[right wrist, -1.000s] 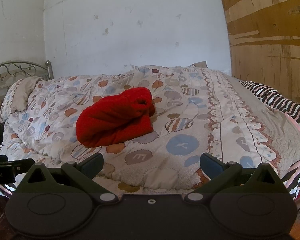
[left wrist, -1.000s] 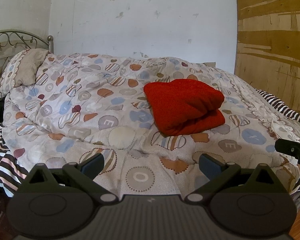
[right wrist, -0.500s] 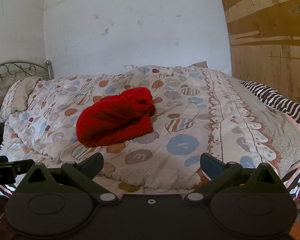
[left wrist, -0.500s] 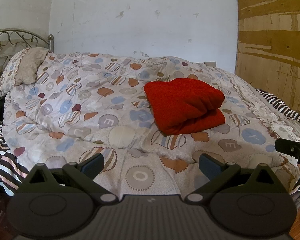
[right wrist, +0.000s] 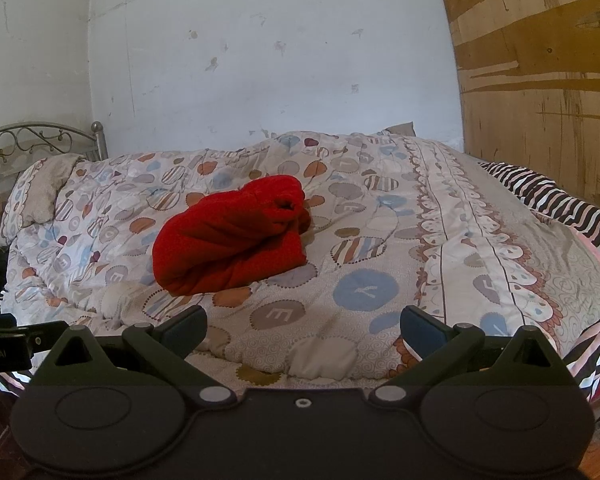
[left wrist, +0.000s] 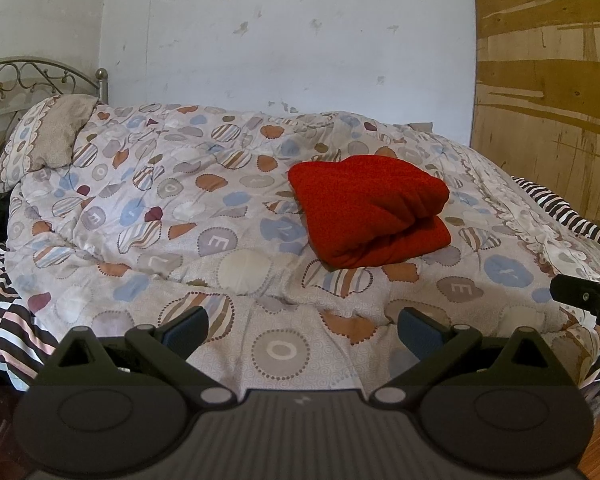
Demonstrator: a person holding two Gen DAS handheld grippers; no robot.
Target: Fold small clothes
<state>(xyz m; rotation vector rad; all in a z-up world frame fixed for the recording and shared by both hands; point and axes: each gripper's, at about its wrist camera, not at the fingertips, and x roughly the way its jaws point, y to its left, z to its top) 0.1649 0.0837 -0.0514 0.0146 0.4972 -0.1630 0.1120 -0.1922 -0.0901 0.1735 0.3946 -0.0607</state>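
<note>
1. Left gripper (left wrist: 302, 328): jaws spread wide, nothing between them, poised above the near edge of the quilt (left wrist: 204, 216). Held back from the work rather than engaged, probably because no grasp is called for right now.
2. Right gripper (right wrist: 302, 326): likewise spread wide and empty, hovering at the quilt's near edge alongside its partner. Level with the left one, as if both were drawn off to the same standoff.
3. Between and beyond the fingers: only patterned quilt, lumpy and soft, serving as the folding surface.
4. Farther out: red garment (left wrist: 368, 212), resting on the quilt well apart from both grippers, roughly mid-bed. Already doubled over into a thick bundle, with a rounded fold facing the left camera and a looser, rolled end visible from the right (right wrist: 230, 236).
5. Judged from that shape: fold largely done, though the right-hand end looks puffy and uneven; could need tidying or pressing flat.
6. Outermost: pillow (left wrist: 52, 136) by the metal headboard (left wrist: 28, 76) at the far left, striped sheet (right wrist: 560, 204) at the right, bare wall (left wrist: 284, 32) behind.
</note>
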